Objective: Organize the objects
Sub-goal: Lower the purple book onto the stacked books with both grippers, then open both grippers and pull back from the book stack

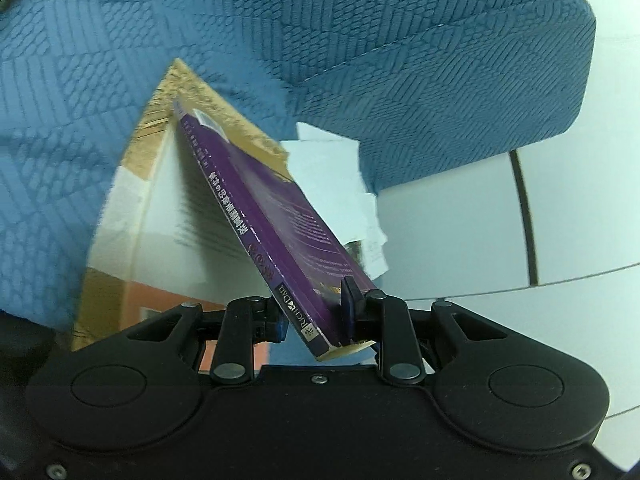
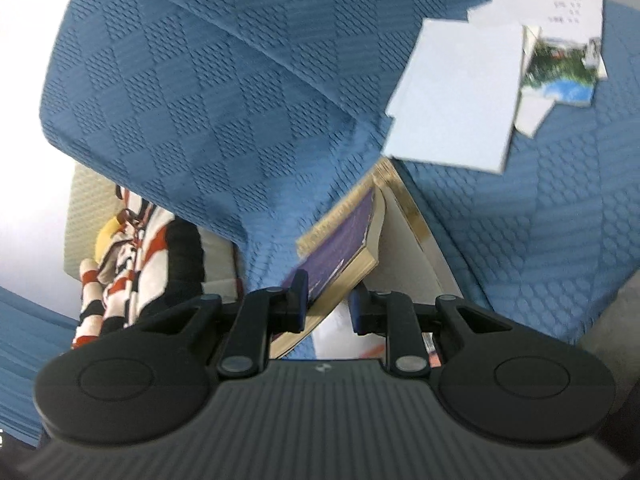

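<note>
Purple book pinched between our left gripper fingers, over the blue sofa.
Ahead of the fingers it leans on a bigger gold-edged book; we risk it pivoting loose from this corner grip. Our right gripper is part-open, holding nothing; loose papers lie beyond.

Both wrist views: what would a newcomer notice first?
The purple book, clamped on edge in the left gripper and tilted against a larger gold-edged book on the blue sofa. The right gripper, jaws apart, sits by the book's page edge. White papers lie further back; a striped plush toy sits at the left.
</note>
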The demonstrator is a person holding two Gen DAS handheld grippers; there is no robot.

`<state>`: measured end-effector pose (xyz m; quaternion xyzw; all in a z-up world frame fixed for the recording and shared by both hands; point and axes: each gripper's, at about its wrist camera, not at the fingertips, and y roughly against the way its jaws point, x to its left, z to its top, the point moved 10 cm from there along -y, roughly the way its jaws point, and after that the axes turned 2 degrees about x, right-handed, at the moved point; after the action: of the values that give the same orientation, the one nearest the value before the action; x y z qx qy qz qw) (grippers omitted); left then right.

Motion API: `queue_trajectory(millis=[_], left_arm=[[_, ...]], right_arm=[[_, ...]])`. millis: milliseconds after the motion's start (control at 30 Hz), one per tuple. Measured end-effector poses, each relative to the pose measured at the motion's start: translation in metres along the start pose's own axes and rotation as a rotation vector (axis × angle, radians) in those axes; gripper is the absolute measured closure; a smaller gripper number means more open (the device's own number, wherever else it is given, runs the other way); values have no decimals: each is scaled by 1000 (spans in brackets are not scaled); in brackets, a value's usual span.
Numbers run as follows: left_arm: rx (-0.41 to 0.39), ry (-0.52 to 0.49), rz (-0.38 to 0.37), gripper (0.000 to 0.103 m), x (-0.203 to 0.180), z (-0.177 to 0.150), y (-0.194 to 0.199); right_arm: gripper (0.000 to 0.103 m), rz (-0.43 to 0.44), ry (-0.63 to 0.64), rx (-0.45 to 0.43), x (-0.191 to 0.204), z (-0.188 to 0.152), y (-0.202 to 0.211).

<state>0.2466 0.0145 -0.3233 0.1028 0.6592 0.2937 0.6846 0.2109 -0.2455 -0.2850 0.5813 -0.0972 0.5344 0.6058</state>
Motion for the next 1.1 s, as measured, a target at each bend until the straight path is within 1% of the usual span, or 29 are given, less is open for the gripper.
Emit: queue_trajectory(millis=[167, 300, 433, 600, 700, 767, 833, 867, 900, 1033, 1100], left_arm=[[23, -7, 41, 79, 23, -6, -4], [50, 6, 82, 76, 44, -10, -11], [60, 7, 126, 73, 59, -15, -15], [58, -6, 160, 71, 63, -18, -16], [57, -19, 198, 66, 63, -19, -16], [45, -31, 233, 64, 65, -19, -12], [27, -50, 257, 58, 64, -18, -6], [15, -56, 272, 57, 64, -18, -2], [3, -67, 289, 56, 63, -17, 3], [-39, -119, 308, 56, 50, -17, 19], [-63, -146, 319, 56, 39, -17, 28]], right_arm=[[79, -18, -19, 31, -13, -19, -14], [79, -38, -48, 54, -26, -31, -25], [79, -53, -85, 80, -39, -41, -34], [79, -45, -124, 101, -47, -47, -41], [78, -47, -130, 104, -49, -47, -40], [77, -55, -137, 111, -50, -47, -39], [75, -74, -135, 120, -52, -47, -38], [75, -94, -131, 125, -54, -47, -36], [75, -111, -124, 131, -55, -48, -35], [75, -167, -71, 143, -59, -49, -24], [75, -170, -41, 134, -59, -45, -18]])
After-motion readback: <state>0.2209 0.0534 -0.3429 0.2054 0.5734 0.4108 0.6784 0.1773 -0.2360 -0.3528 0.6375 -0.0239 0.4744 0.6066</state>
